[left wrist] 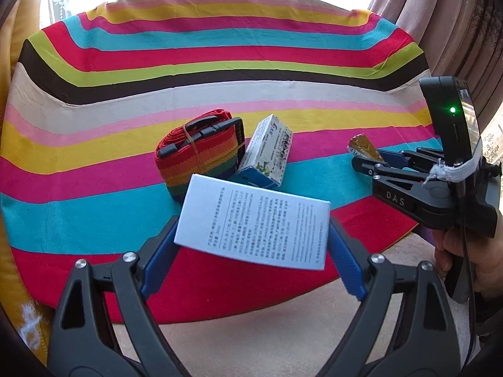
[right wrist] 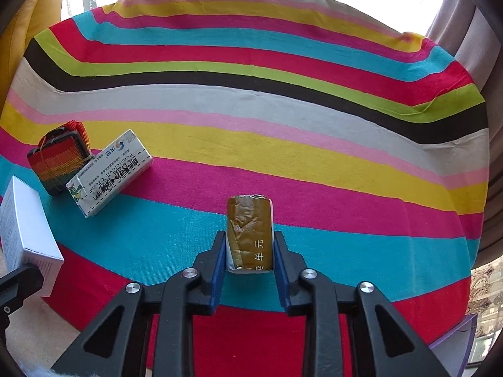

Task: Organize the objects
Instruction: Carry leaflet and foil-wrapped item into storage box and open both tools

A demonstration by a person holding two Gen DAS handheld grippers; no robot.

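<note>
My left gripper (left wrist: 251, 235) is shut on a white printed box (left wrist: 251, 223), held above the near edge of the striped cloth; the box also shows at the left edge of the right wrist view (right wrist: 25, 226). My right gripper (right wrist: 250, 242) is shut on a small gold packet (right wrist: 250, 232), also seen at the right of the left wrist view (left wrist: 364, 147). A rolled rainbow strap with a black buckle (left wrist: 198, 154) lies on the cloth, with a white and blue medicine box (left wrist: 267, 154) leaning against it. Both show in the right wrist view, the strap (right wrist: 59, 160) and the medicine box (right wrist: 110, 176).
The striped cloth (left wrist: 220, 62) covers a round table (right wrist: 283, 110). Curtains (left wrist: 456, 15) hang at the right. A yellow cushion (right wrist: 19, 31) is at the left. The beige floor (left wrist: 251, 330) lies below the near edge.
</note>
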